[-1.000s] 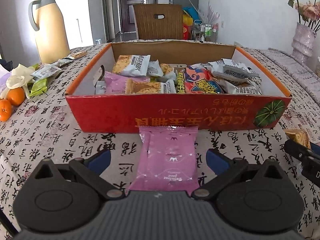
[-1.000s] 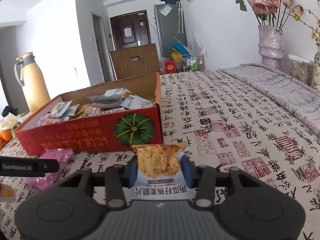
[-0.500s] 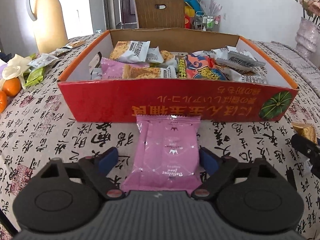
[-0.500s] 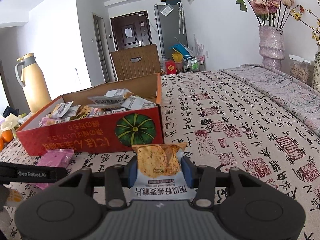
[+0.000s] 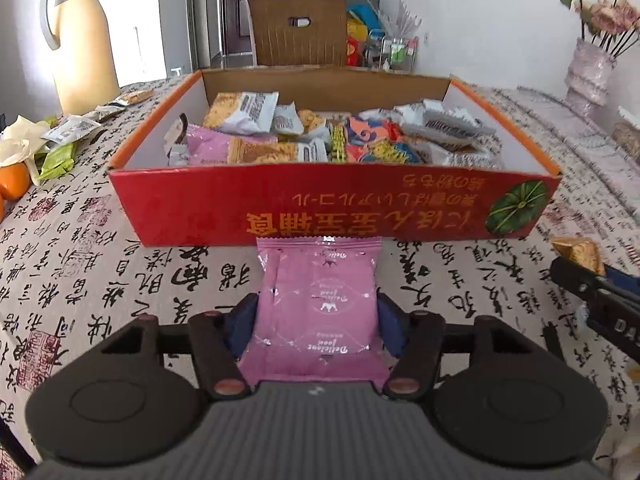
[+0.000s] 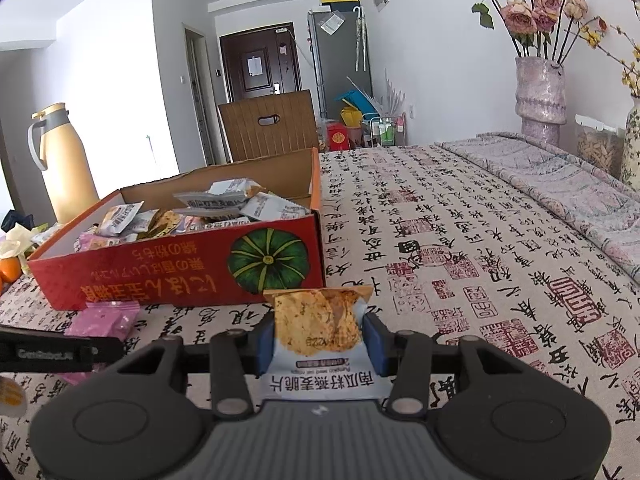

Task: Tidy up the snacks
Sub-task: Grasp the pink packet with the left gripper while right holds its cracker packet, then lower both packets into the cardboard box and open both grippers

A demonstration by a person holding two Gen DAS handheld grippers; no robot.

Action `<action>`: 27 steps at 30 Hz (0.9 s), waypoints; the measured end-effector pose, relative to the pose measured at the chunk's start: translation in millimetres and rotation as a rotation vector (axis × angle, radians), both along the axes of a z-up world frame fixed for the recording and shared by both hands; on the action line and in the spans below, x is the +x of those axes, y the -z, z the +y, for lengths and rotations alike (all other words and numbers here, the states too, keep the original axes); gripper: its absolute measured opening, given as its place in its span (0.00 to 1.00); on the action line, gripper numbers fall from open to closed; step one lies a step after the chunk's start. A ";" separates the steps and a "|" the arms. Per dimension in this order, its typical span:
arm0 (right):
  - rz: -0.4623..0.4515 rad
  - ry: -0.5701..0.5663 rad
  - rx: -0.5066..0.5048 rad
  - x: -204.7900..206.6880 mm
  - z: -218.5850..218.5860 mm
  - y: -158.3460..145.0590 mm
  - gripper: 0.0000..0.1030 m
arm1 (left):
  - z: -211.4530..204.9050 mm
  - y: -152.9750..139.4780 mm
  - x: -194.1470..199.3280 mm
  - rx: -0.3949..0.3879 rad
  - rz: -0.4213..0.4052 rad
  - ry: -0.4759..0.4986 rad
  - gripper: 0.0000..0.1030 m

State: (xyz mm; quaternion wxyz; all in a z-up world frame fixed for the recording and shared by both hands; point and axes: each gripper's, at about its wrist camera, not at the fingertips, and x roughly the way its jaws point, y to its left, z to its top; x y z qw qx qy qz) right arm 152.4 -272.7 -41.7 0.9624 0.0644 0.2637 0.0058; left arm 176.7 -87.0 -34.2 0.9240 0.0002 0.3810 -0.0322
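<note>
Both grippers tilt down toward the calligraphy-print tablecloth (image 6: 460, 240) before a red snack box (image 5: 192, 208). The left gripper (image 5: 316, 320) is closing its jaws around a pink snack packet (image 5: 316, 304) lying against the box's front wall, blue pads at its edges. The right gripper (image 6: 318, 336) is clamped on a crisp-cracker packet (image 6: 320, 320) just in front of the box's near corner.

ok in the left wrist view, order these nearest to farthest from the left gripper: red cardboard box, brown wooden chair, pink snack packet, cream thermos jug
1. Pink snack packet, between its closing jaws.
2. Red cardboard box, just beyond.
3. Cream thermos jug, far left.
4. Brown wooden chair, behind the box.
</note>
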 end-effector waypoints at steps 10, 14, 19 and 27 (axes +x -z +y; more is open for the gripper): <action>-0.070 -0.023 -0.014 -14.3 15.3 -16.2 0.44 | 11.2 -40.6 -27.2 -0.048 -0.134 0.044 0.61; -0.097 -0.044 -0.017 -13.0 26.9 -28.2 0.44 | 14.3 -58.4 -28.6 -0.036 -0.188 0.048 0.61; -0.135 -0.069 -0.025 -3.7 42.4 -44.7 0.44 | 18.7 -73.2 -21.9 -0.030 -0.232 0.040 0.61; -0.189 -0.089 -0.050 19.8 65.3 -68.0 0.44 | 24.4 -89.1 -2.1 -0.031 -0.285 0.028 0.61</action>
